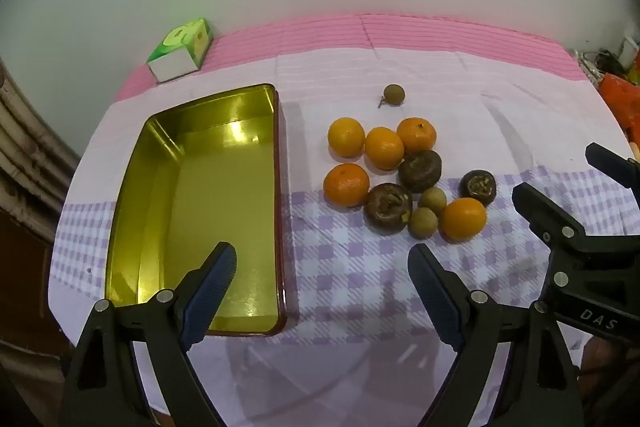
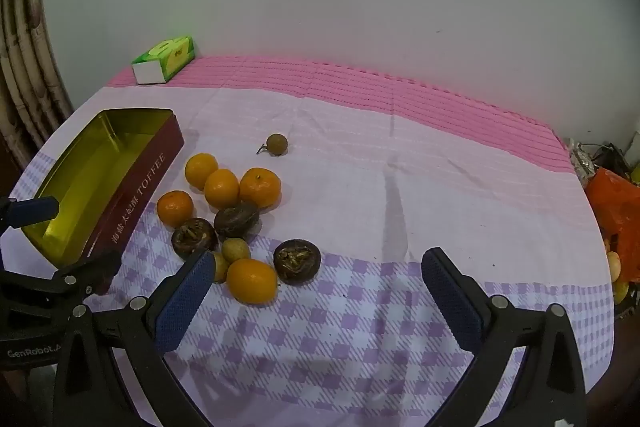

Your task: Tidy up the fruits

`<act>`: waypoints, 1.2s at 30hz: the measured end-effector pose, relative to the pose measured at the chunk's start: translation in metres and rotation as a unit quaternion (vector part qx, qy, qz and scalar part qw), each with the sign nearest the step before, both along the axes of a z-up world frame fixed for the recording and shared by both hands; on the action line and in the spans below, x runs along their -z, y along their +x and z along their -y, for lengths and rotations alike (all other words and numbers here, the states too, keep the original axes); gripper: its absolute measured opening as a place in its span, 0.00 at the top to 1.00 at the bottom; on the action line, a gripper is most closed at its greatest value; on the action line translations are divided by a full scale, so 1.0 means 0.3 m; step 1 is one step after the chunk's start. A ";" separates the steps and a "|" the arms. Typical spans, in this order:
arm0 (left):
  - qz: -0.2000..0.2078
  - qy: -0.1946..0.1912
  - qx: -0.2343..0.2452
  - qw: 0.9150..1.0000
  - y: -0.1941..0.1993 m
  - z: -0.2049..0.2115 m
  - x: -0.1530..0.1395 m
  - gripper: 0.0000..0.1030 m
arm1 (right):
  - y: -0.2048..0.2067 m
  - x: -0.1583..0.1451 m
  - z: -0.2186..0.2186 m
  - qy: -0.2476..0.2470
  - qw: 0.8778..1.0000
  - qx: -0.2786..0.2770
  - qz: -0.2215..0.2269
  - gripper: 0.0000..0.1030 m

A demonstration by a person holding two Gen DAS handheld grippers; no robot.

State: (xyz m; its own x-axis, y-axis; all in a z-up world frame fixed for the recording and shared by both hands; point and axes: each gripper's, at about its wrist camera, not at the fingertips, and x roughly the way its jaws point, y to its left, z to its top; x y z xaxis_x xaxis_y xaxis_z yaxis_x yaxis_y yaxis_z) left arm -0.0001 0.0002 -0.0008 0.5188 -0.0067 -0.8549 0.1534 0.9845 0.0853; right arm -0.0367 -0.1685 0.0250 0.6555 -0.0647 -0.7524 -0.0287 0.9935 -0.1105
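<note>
An empty gold-lined tin (image 1: 224, 195) stands open on the checked cloth (image 1: 360, 287) toward the table's left edge, evidently the place meant for the fruit (image 1: 404, 175) heaped just beside it near the table's middle: five oranges, three dark wrinkled fruits and two small tan ones, with a third tan one (image 1: 394, 94) apart toward the far edge. None has yet gone in. The left gripper (image 1: 322, 279) hangs above the tin's near right corner, jaws spread wide and holding nothing, the heap ahead and to its right. The right gripper (image 2: 320, 291) hovers likewise wide and empty, the nearest orange (image 2: 252, 281) just inside its left finger. A green box (image 1: 182, 49) sits at the far left corner.
</note>
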 end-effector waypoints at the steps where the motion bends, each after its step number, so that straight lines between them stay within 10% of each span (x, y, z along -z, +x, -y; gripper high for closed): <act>1: -0.001 0.000 0.001 1.000 -0.001 0.001 0.002 0.15 | 0.000 0.000 0.000 0.000 1.000 -0.001 0.000 0.00; 36: -0.017 0.008 0.007 1.000 -0.004 -0.004 0.046 0.16 | -0.013 -0.006 -0.002 0.023 1.000 -0.005 -0.003 0.00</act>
